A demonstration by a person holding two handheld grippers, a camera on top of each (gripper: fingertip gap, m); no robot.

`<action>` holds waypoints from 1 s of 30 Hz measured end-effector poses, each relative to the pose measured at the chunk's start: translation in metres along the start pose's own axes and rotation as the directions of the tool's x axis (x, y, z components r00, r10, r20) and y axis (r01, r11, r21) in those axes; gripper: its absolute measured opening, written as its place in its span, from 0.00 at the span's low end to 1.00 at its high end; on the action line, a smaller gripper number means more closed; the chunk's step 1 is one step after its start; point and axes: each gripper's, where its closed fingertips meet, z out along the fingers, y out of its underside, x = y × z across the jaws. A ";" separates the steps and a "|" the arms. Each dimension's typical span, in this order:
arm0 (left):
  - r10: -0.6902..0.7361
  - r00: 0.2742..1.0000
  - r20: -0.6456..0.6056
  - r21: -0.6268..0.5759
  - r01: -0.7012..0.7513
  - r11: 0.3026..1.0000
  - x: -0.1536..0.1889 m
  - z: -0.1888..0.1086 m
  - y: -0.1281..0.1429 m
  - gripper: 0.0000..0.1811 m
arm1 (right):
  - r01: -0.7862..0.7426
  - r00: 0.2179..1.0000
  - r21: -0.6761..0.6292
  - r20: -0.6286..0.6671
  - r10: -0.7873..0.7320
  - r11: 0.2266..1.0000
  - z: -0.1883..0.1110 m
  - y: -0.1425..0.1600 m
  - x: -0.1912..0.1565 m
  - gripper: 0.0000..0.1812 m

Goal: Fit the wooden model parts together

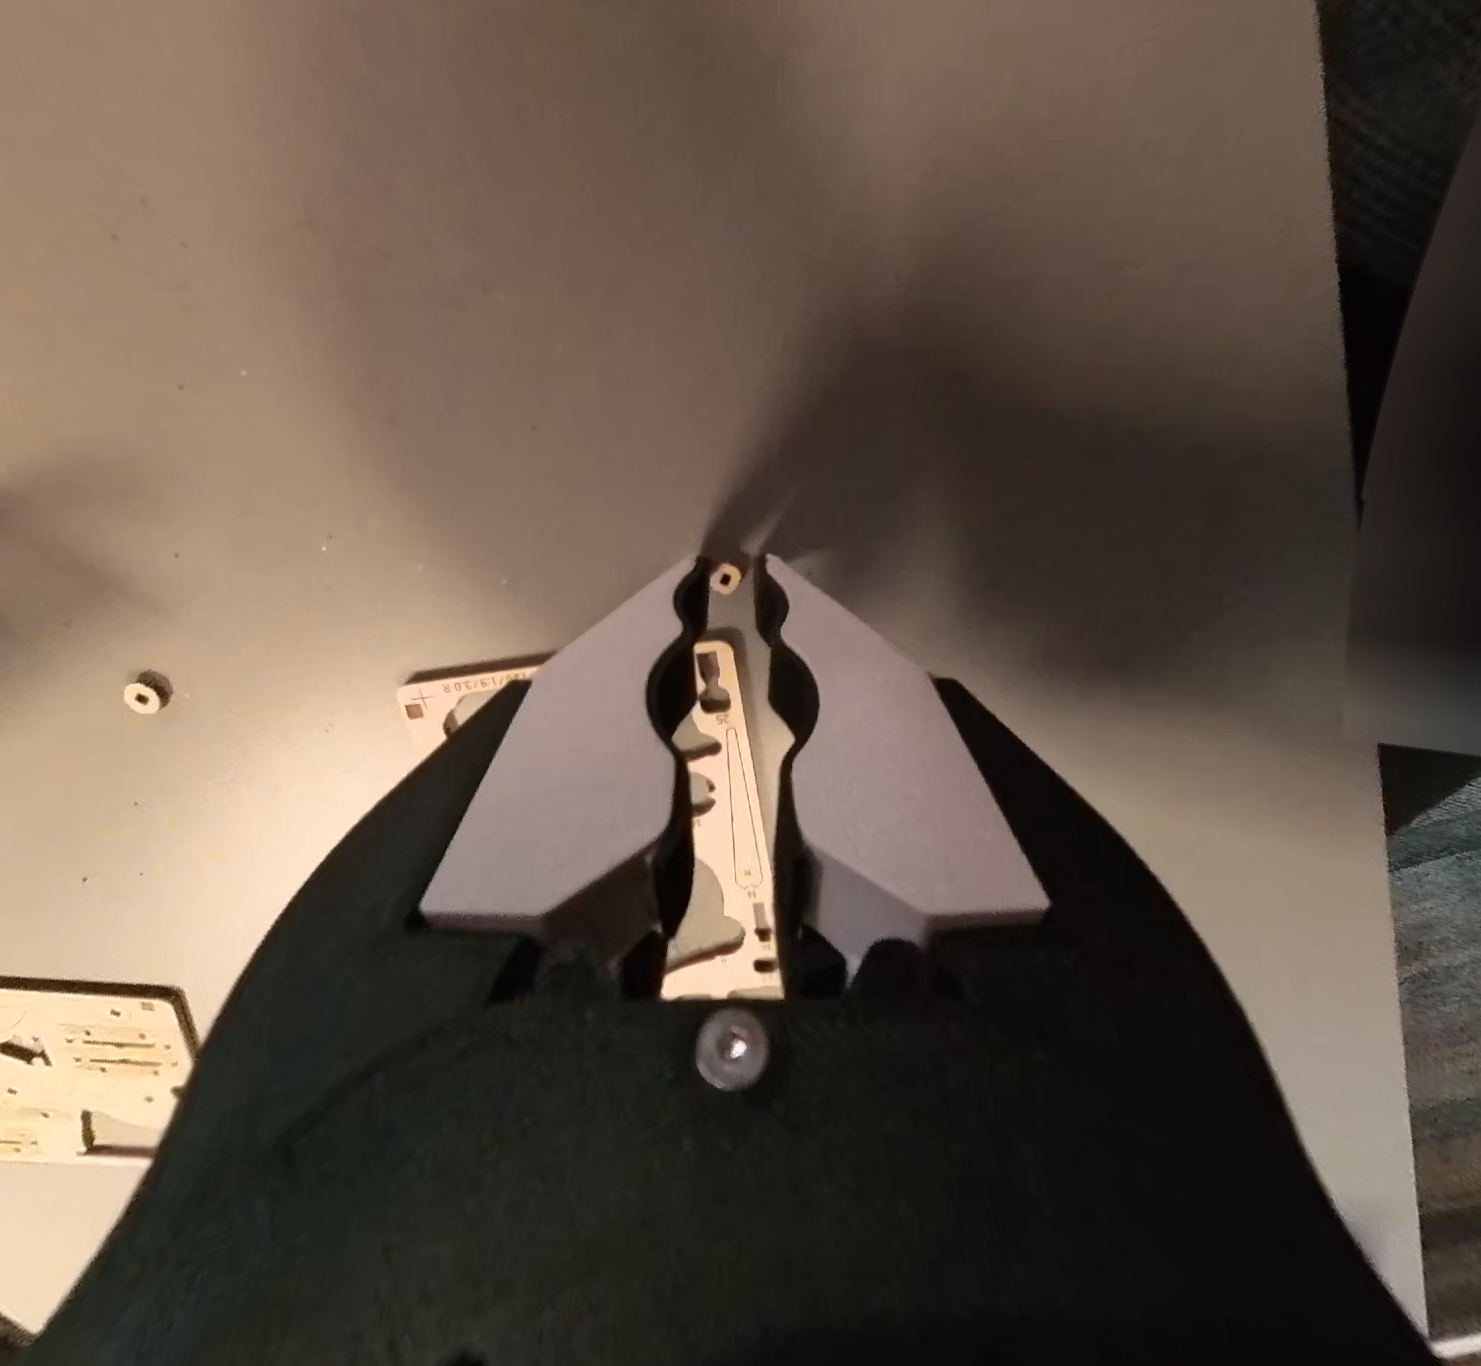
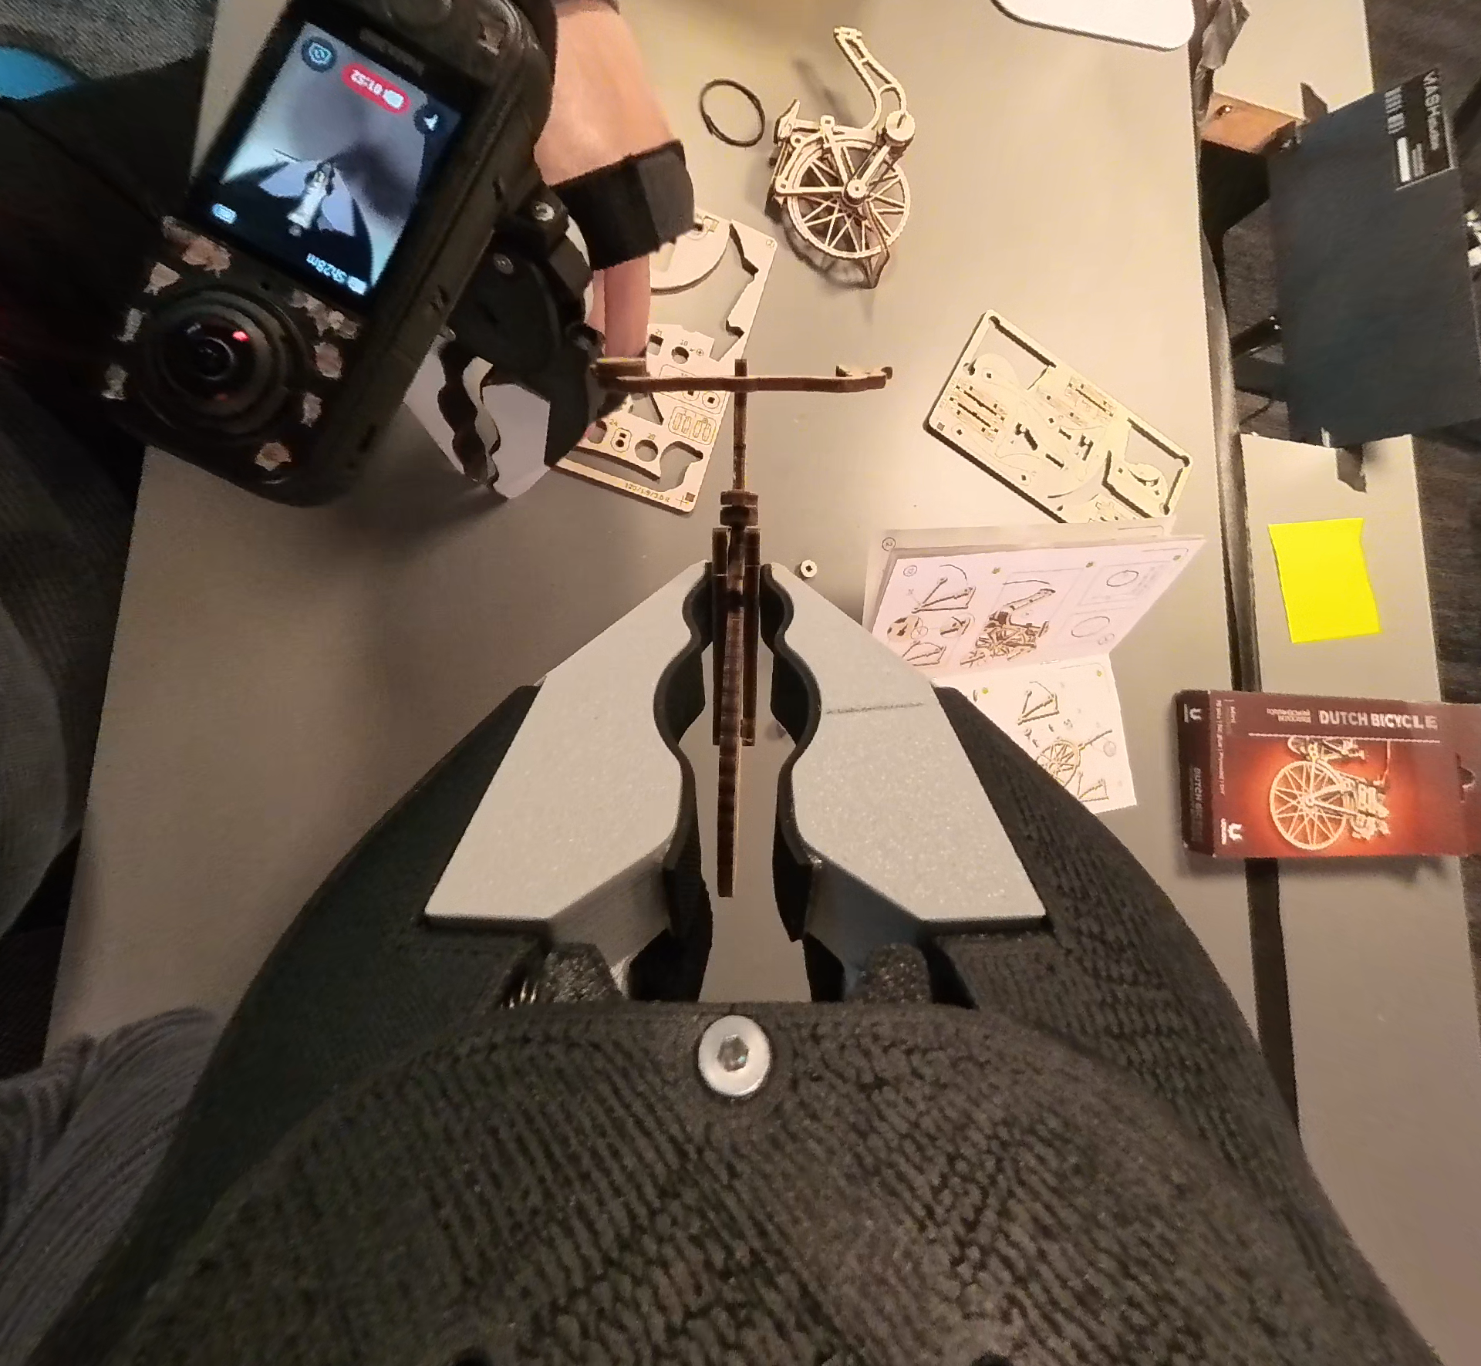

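My right gripper [image 2: 736, 566] is shut on a dark wooden sub-assembly [image 2: 737, 686], a wheel seen edge-on with a stem and a handlebar crossbar [image 2: 741, 382] above it. It is held upright over the grey table [image 2: 320, 646]. My left gripper [image 1: 731, 566] is nearly closed, with a small wooden ring [image 1: 728, 576] between its tips. It hovers over a punched wooden part sheet [image 1: 725, 807]. In the right wrist view the left gripper [image 2: 521, 438] is at the upper left, close to the crossbar's left end.
A part-built wooden bicycle [image 2: 841, 181] and a rubber band [image 2: 731, 112] lie at the back. Two part sheets [image 2: 1058, 422], an instruction booklet [image 2: 1034, 606], a brown box [image 2: 1322, 770] and a yellow note [image 2: 1322, 578] lie to the right. Loose rings [image 1: 148, 689] [image 2: 808, 569] lie on the table. One gripper's finger ends stand about 20 cm off the other's. My left tips are roughly 25 cm from the part-built wooden bicycle [image 2: 841, 181].
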 end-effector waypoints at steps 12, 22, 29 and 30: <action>0.007 1.000 0.010 -0.016 -0.007 1.000 -0.002 -0.001 0.005 0.04 | -0.003 1.000 -0.004 0.003 0.003 1.000 0.001 0.001 0.000 0.04; -0.307 0.950 0.054 0.151 0.296 0.943 -0.008 -0.001 -0.004 0.03 | -0.008 1.000 -0.005 0.005 0.008 1.000 0.003 0.003 0.003 0.04; -0.501 0.859 0.102 0.238 0.468 0.851 0.004 0.003 -0.017 0.03 | -0.007 1.000 -0.005 0.008 0.007 1.000 0.004 0.003 0.004 0.04; -0.503 0.857 0.109 0.253 0.465 0.848 0.004 0.003 -0.017 0.04 | -0.005 1.000 -0.006 0.010 0.005 1.000 0.005 0.003 0.003 0.04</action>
